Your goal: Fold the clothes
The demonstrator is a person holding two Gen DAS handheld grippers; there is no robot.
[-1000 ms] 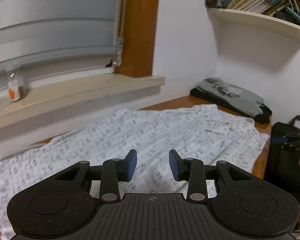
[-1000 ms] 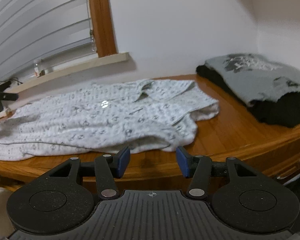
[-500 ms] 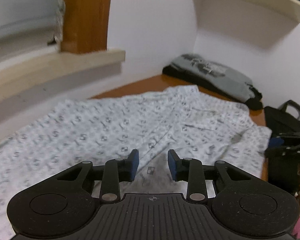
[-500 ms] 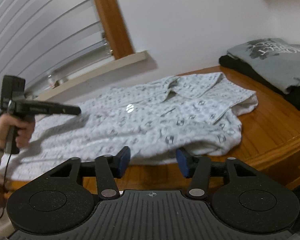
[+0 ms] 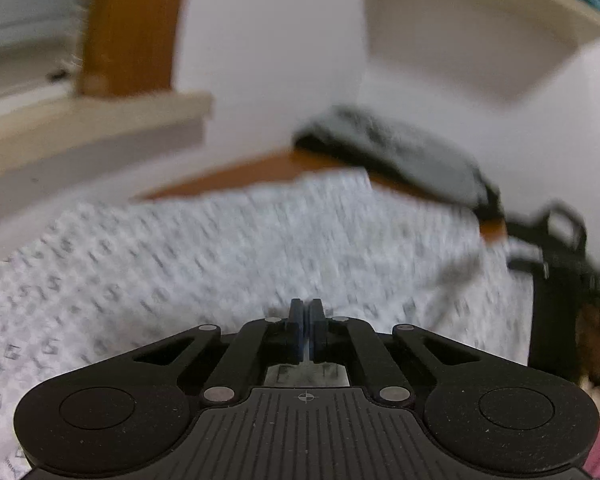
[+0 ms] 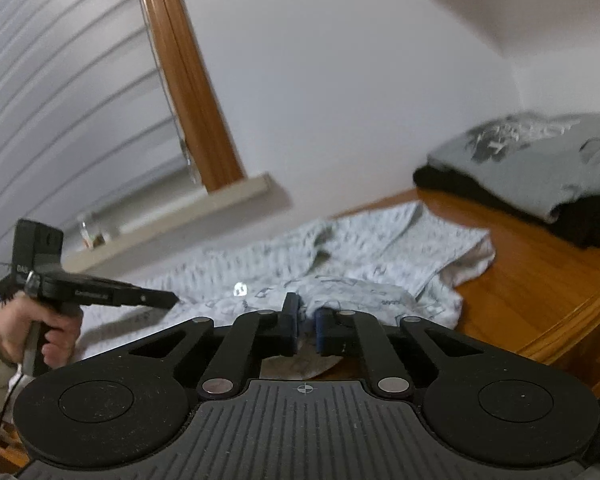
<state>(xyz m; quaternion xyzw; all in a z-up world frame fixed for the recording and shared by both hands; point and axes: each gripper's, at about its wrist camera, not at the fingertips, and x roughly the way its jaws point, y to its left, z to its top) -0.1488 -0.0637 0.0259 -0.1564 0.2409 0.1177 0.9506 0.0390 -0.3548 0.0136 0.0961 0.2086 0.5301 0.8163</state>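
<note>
On the wooden table [image 6: 540, 280], the patterned white shirt [image 5: 220, 256] lies spread out, and both grippers are biting into its near edge. The left gripper [image 5: 306, 316] has its jaws pinched nearly together with cloth between them; the right gripper [image 6: 308, 322] is almost closed too, a fold of fabric caught in the narrow gap. I judge this the grab before a fold. Next, both ends need lifting together and carrying across evenly, without dragging the shirt towards the 2 folded garments [image 6: 540, 160] stacked at the far end.
</note>
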